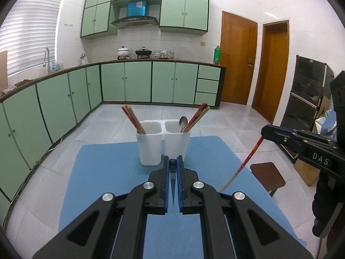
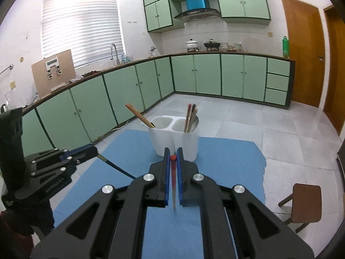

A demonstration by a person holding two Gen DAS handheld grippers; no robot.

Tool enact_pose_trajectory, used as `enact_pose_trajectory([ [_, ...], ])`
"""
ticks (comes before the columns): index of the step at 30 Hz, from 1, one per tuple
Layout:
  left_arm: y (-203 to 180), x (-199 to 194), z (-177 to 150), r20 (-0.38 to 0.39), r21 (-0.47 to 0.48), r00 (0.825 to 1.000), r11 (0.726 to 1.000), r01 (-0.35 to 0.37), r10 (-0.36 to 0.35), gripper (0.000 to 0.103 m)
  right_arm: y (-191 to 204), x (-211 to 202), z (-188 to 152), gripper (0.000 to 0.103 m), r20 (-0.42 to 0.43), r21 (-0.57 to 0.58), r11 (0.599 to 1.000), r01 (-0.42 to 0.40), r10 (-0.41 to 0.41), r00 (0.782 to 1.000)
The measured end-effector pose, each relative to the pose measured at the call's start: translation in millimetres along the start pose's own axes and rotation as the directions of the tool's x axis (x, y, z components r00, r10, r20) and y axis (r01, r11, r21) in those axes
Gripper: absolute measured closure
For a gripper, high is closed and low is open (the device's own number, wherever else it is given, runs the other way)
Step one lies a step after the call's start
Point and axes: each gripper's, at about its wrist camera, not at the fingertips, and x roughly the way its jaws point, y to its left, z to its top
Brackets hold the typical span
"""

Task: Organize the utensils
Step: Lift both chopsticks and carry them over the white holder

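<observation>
The left gripper [image 1: 173, 161] has its fingers [image 1: 165, 181] pressed onto a dark chopstick [image 2: 116, 167], seen end-on between the blue pads in the left wrist view as a dark tip. From the right wrist view that chopstick slants down and to the right from the left gripper, over the blue mat [image 1: 103, 172] that covers the desk.

The right gripper [image 2: 173, 157] pinches a red chopstick [image 1: 243, 163] between its fingers [image 2: 180, 179]; its red end shows as a round dot between the pads in the right wrist view. In the left wrist view the red chopstick hangs slanting from the right gripper, its pale lower tip above the right part of the mat.

A white holder [image 1: 163, 142] with two compartments stands upright on the far part of the mat, just beyond both grippers. In the left wrist view its left compartment holds a bundle of red and brown chopsticks [image 1: 133, 118] leaning left, and its right compartment holds a metal spoon [image 1: 183, 123] and more chopsticks [image 1: 197, 117] leaning right.

A small brown stool [image 1: 267, 176] stands on the tiled floor to the right of the desk. Green cabinets [image 1: 138, 82] line the far wall
</observation>
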Motion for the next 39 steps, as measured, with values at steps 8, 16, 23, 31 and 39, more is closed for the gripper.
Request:
enact_pose_trajectory([
  [8, 3, 3, 22, 0.024, 0.005, 0.999, 1.000, 0.024, -0.025, 0.097, 8, 1, 40, 0.098, 0.028, -0.033, 0.998, -0.048, 0.049, 0.998],
  [16, 8, 0, 66, 0.119, 0.029, 0.993, 0.999, 0.013, -0.016, 0.097, 12, 3, 103, 0.098, 0.120, -0.065, 0.996, -0.057, 0.065, 0.991],
  [23, 12, 8, 132, 0.253, 0.043, 0.968, 0.999, -0.007, -0.004, 0.097, -4, 21, 169, 0.098, 0.206, -0.044, 0.998, -0.044, 0.053, 0.977],
  [31, 17, 58, 173, 0.308, 0.046, 0.951, 0.998, -0.037, 0.021, 0.097, -28, 73, 199, 0.098, 0.204, -0.032, 0.999, 0.008, -0.002, 0.979],
  [39, 31, 124, 154, 0.236, 0.017, 0.971, 0.999, -0.040, 0.035, 0.097, -42, 131, 177, 0.098, 0.136, -0.014, 1.000, 0.022, -0.020, 0.991],
])
